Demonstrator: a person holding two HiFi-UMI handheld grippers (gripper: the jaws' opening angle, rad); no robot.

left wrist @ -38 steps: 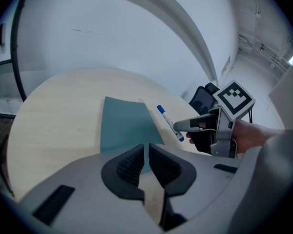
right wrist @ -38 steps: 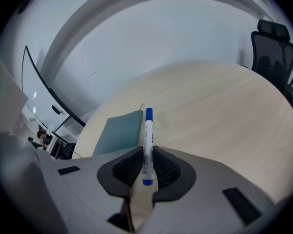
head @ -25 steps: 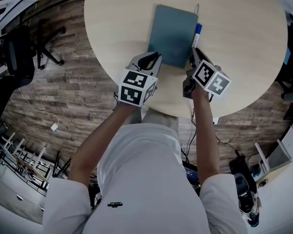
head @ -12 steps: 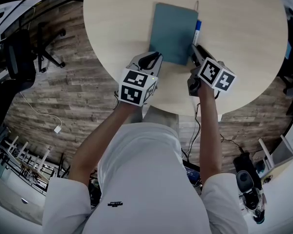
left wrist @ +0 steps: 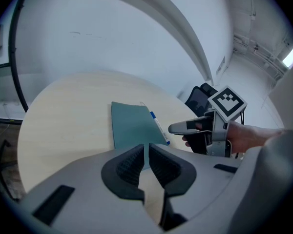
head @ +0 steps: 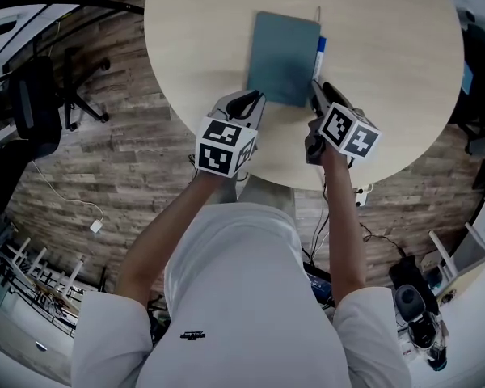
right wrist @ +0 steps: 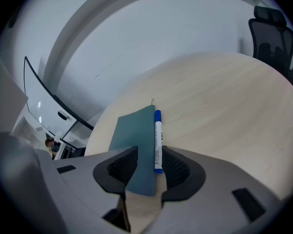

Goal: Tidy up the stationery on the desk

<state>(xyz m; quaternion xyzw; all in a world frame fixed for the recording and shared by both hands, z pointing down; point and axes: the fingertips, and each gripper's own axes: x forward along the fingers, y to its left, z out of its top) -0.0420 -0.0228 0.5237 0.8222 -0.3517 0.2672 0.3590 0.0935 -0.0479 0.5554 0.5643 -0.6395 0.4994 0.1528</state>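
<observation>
A teal notebook lies flat on the round pale wood table. A blue-and-white pen rests on the table along the notebook's right edge. My right gripper stands open just short of the pen's near end. In the right gripper view the pen and the notebook's corner show between its jaws. My left gripper sits at the notebook's near left corner. Its jaws are shut with nothing in them, and the notebook is just beyond.
The table's near edge runs just behind both grippers. A black office chair stands on the wood floor at left, another chair beyond the table's far side. A cable and plug lie on the floor.
My right gripper has shifted slightly left, and its tips are now closer to the pen's near end. The left gripper, notebook and pen stay put.
</observation>
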